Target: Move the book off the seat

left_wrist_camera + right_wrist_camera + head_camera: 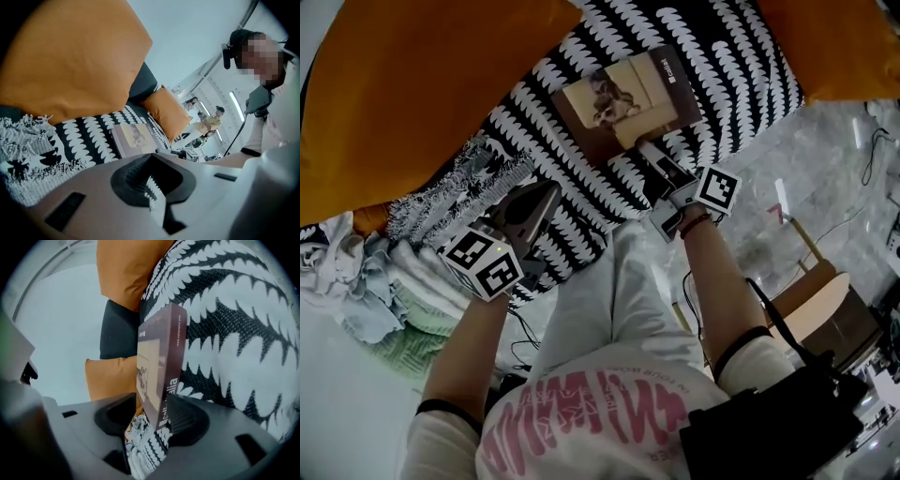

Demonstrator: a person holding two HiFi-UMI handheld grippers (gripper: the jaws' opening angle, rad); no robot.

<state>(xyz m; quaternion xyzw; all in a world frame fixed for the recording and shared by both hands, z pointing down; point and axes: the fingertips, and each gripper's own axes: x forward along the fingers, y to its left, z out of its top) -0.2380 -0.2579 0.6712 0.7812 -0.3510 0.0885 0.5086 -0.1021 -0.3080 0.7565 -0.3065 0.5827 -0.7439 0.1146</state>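
A brown and cream book lies flat on the seat's black-and-white patterned cover. My right gripper reaches its near edge. In the right gripper view the book stands between the jaws of the right gripper. Its spine rests against one pad, and a gap shows on the other side, so the jaws stand open around it. My left gripper hovers over the seat's front left, apart from the book, with its jaws together and nothing in them. The left gripper view shows that gripper low in front and the book beyond it.
A big orange cushion leans at the left of the seat and a second orange cushion at the back right. A fringed throw and a pile of cloths lie at the left. A wooden chair stands on the marble floor at the right.
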